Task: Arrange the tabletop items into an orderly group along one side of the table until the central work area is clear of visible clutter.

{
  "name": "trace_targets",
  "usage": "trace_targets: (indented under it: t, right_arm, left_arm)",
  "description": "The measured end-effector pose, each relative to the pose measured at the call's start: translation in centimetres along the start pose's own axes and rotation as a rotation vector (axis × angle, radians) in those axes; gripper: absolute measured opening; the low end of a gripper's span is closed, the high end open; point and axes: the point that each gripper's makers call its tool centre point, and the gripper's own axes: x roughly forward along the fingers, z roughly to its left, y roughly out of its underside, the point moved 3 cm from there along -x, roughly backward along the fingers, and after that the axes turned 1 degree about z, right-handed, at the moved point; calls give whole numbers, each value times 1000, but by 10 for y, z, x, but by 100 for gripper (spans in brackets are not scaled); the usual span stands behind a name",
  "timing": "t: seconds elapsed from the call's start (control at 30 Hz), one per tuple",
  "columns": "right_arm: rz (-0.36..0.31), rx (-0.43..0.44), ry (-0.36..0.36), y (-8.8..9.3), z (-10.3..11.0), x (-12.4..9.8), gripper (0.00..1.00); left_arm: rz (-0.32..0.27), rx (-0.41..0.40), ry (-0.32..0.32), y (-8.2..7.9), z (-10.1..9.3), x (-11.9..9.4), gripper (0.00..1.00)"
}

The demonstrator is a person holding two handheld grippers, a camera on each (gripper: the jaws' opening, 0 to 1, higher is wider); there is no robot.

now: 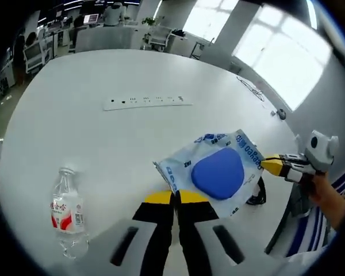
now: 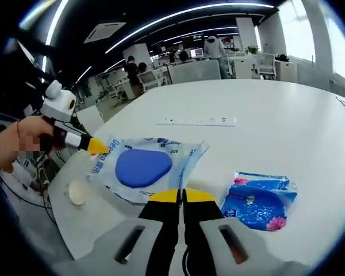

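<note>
On white round table: one blue-and-white packet held at opposite edges by two grippers.

Left gripper view: left gripper, jaws pressed together on the near corner of the packet, which bears a blue rounded shape; right gripper pinches its far edge, with a hand behind it. Water bottle, red label, lies on the table well apart to the left; white power strip farther back. Right gripper view: right gripper, jaws closed on the packet's edge; left gripper grips the opposite end. Blue patterned pouch lies beside, apart from the packet; power strip beyond.
</note>
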Motion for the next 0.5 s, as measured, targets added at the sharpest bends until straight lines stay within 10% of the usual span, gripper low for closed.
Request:
trace_targets:
  t: [0.5]
  right_arm:
    - [70,12,76,20,-23,27,0]
  left_arm:
    - [28,17,34,5,11,46,0]
